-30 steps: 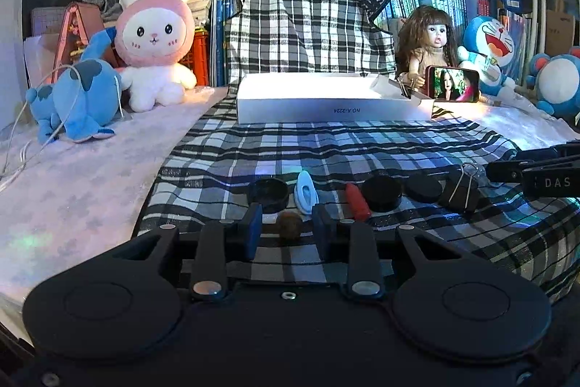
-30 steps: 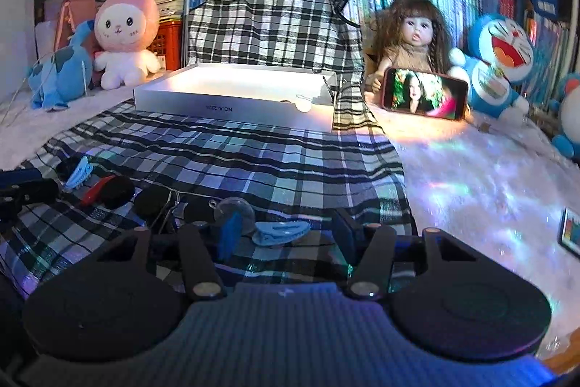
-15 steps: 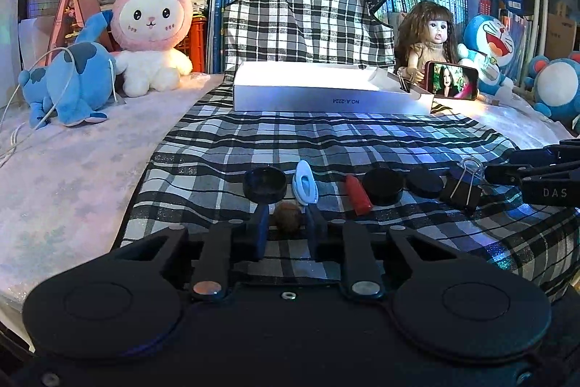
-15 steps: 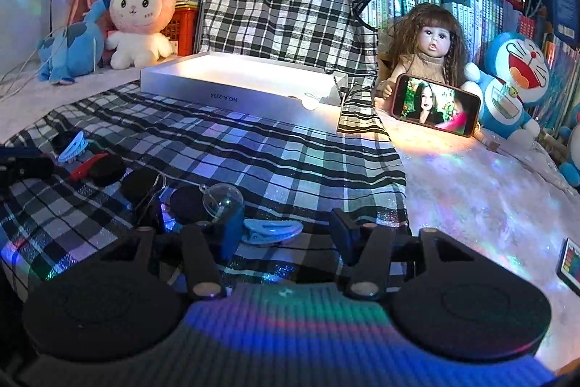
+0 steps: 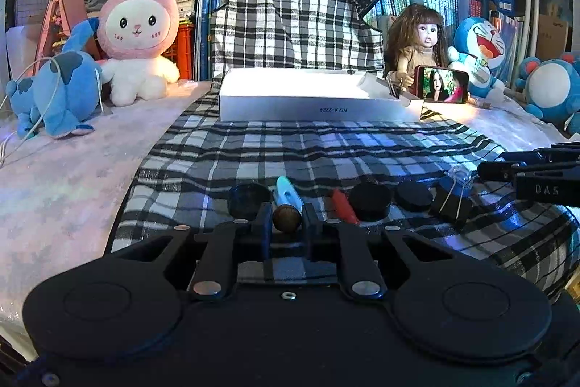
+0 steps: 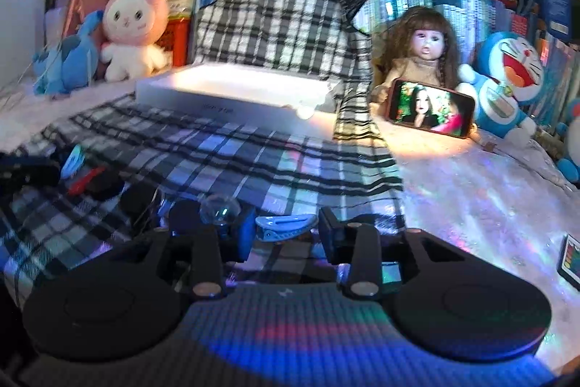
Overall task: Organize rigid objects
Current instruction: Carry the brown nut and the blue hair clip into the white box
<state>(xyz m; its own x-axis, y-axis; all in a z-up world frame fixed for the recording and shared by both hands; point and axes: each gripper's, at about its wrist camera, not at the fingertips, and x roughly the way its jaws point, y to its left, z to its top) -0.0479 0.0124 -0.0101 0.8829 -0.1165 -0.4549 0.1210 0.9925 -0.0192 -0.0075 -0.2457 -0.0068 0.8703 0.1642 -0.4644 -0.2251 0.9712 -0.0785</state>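
My left gripper [image 5: 286,223] is shut on a small brown ball [image 5: 286,219], low over the plaid cloth [image 5: 326,151]. Behind it lies a row of small items: a black cap [image 5: 248,197], a light blue clip [image 5: 286,193], a red piece [image 5: 342,204], two black discs [image 5: 371,200], a black binder clip [image 5: 449,200]. My right gripper [image 6: 284,234] is open around a blue hair clip [image 6: 284,225] lying on the cloth; a clear ball [image 6: 219,210] sits by its left finger. A white open box [image 5: 311,97] stands behind.
Plush toys [image 5: 139,35], a doll [image 5: 420,42] with a phone [image 5: 440,89] leaning on it, and Doraemon toys [image 5: 478,49] line the back. Books and a draped plaid shirt [image 5: 297,20] stand behind the box. The right gripper's fingers [image 5: 525,169] show at the right in the left wrist view.
My left gripper's fingers have closed onto the brown ball. My right gripper has moved forward, so the blue hair clip now lies between its open fingers.
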